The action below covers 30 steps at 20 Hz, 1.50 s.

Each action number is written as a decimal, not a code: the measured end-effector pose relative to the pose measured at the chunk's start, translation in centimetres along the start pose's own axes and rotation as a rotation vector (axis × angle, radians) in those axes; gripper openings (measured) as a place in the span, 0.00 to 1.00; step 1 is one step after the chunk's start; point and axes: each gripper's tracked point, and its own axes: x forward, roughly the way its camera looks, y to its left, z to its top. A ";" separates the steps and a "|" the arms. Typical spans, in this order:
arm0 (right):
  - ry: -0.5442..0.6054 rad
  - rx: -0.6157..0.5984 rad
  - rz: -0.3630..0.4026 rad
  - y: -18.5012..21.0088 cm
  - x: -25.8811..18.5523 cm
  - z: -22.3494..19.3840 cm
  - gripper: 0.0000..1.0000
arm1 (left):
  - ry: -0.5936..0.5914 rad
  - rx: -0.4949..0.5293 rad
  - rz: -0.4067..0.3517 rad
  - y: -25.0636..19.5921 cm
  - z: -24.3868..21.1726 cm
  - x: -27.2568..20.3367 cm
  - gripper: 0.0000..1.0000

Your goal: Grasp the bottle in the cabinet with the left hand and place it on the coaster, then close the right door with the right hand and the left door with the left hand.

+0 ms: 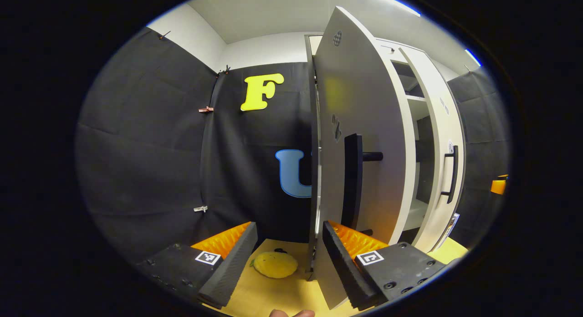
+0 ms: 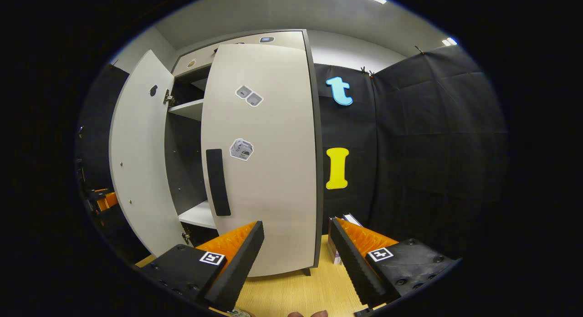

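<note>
My left tool (image 1: 289,255) hangs with its fingers spread wide and nothing between them, set just at the free edge of the left door (image 1: 360,139), whose black handle (image 1: 353,180) stands right ahead. I judge I have placed it there to push that door shut. Beyond it the right door (image 1: 437,139) stands close to the cabinet front, with a dark gap of shelf between the two.

My right tool (image 2: 296,258) is equally wide open and empty, held a little back from the right door (image 2: 264,157), which from here looks nearly closed (its long black handle (image 2: 217,181) faces me). The left door (image 2: 136,157) swings well out on the far left.

The bottle I cannot see, nor the coaster, so I cannot tell where it stands. A yellow lemon-like thing (image 1: 274,264) lies on the worktop (image 1: 273,294) near the cabinet's foot.
</note>
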 end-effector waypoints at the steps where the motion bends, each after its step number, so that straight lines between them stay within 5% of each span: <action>1: 0.001 0.001 0.000 -0.2 -0.1 0.0 0.97 | 0.001 -0.008 -0.004 -0.8 0.0 -0.2 0.93; 15: 0.010 0.026 0.007 -2.4 -0.2 0.1 0.98 | 0.016 -0.017 -0.168 -14.1 -0.8 1.6 0.94; 30: 0.021 0.023 0.033 -2.9 -0.4 -0.1 0.98 | 0.015 0.007 -0.187 -18.1 -0.6 4.3 0.90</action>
